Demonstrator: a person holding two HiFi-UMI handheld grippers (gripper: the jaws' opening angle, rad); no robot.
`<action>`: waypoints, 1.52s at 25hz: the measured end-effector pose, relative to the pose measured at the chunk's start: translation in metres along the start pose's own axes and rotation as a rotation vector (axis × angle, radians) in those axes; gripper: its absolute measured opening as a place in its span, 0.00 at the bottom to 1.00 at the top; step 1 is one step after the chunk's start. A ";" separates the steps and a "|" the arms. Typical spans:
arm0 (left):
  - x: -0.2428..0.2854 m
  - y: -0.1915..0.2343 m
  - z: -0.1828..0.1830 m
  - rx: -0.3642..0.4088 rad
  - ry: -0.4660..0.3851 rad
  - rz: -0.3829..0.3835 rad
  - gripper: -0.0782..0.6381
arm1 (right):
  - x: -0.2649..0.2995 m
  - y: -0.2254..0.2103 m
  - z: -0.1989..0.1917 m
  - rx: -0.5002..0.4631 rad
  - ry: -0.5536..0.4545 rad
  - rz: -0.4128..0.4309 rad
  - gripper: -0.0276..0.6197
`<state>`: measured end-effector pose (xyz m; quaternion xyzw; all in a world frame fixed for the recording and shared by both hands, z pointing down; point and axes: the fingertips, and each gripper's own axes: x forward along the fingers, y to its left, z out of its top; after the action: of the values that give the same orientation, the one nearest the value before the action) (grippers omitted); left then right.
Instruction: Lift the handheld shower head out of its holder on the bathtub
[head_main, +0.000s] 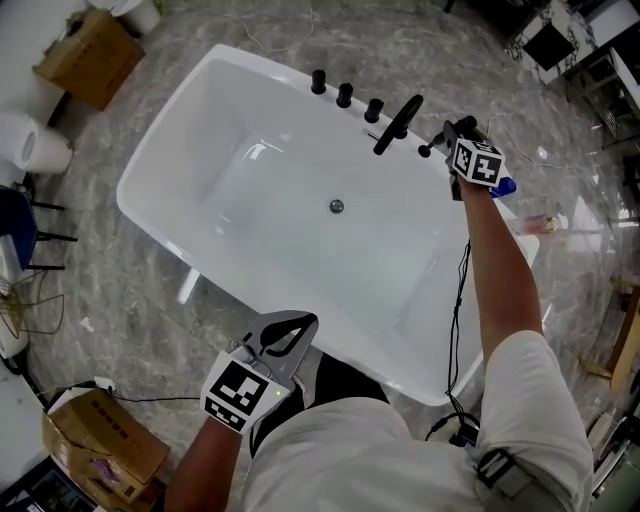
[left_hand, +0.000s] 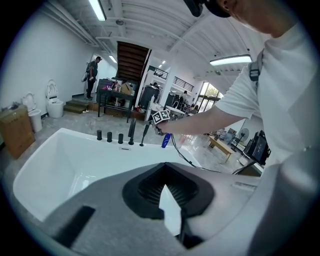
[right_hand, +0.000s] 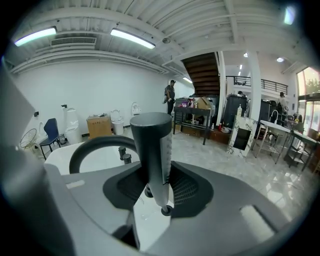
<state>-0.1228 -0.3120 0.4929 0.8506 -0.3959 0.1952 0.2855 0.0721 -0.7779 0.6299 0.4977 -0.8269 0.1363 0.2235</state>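
The right gripper (right_hand: 159, 172) is clamped on the dark grey cylindrical handheld shower head (right_hand: 152, 145). Its ribbed black pads (right_hand: 192, 187) press on both sides of the wand, which stands upright between them. The wand's lower end, tipped with a small ring, shows bare above the white rim, with a small black round piece just behind it. Whether that piece is the holder I cannot tell. A black curved pipe (right_hand: 95, 144) arcs just left of the wand.

From the head view, the right gripper (head_main: 455, 138) reaches over the far corner of the white freestanding bathtub (head_main: 165, 125). There the handheld shower head (head_main: 432, 146) stands just beside the long black spout (head_main: 398, 125). Three short black knobs (head_main: 344, 95) line the rim next to the spout.

The left gripper (left_hand: 164, 186) has its jaw tips together with nothing between them. It hangs by the tub's near edge, well apart from the fittings. A grey marble floor (head_main: 120, 300) surrounds the tub, and a brown cardboard box (head_main: 90, 55) sits beyond its far end.
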 end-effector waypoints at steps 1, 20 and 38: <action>-0.003 -0.001 0.002 0.003 -0.006 0.003 0.12 | -0.004 0.001 0.004 0.000 -0.005 0.000 0.27; -0.080 -0.036 0.004 0.068 -0.082 0.012 0.12 | -0.124 0.038 0.097 -0.075 -0.131 0.038 0.27; -0.146 -0.058 -0.013 0.126 -0.141 -0.003 0.12 | -0.246 0.084 0.168 -0.140 -0.230 0.046 0.27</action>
<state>-0.1679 -0.1910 0.4017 0.8792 -0.4006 0.1588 0.2033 0.0583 -0.6264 0.3604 0.4740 -0.8658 0.0253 0.1583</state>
